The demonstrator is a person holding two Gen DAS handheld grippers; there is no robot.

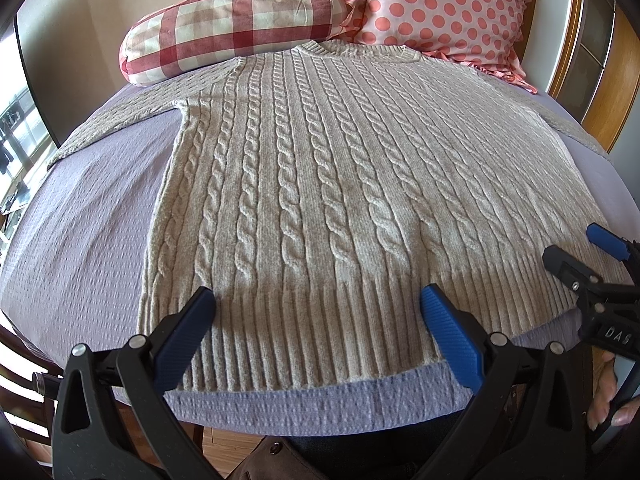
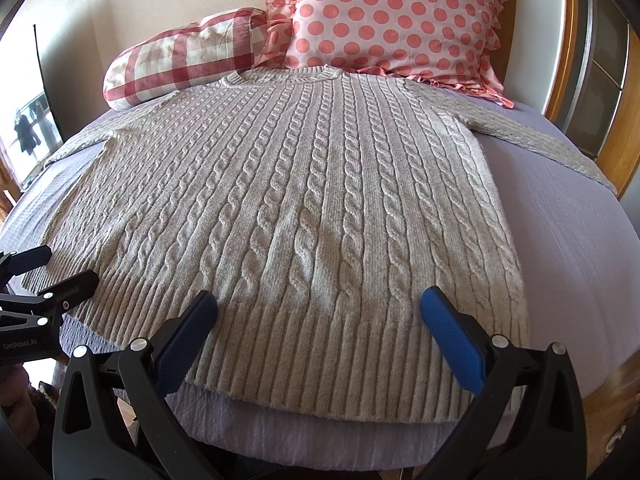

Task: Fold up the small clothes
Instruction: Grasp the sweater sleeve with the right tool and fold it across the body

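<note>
A beige cable-knit sweater (image 1: 320,184) lies flat and face up on a lavender bedspread (image 1: 80,240), neck at the far end, ribbed hem nearest me, both sleeves spread outward. It also shows in the right wrist view (image 2: 304,208). My left gripper (image 1: 318,304) is open and empty, hovering over the hem's left half. My right gripper (image 2: 319,306) is open and empty over the hem's right half. The right gripper also shows at the right edge of the left wrist view (image 1: 584,248), and the left gripper at the left edge of the right wrist view (image 2: 60,268).
A red-and-white checked bolster (image 1: 236,28) and a pink polka-dot pillow (image 1: 444,12) lie at the head of the bed. A wooden frame (image 1: 580,80) stands on the right. The bed's front edge (image 1: 320,412) is just below the hem.
</note>
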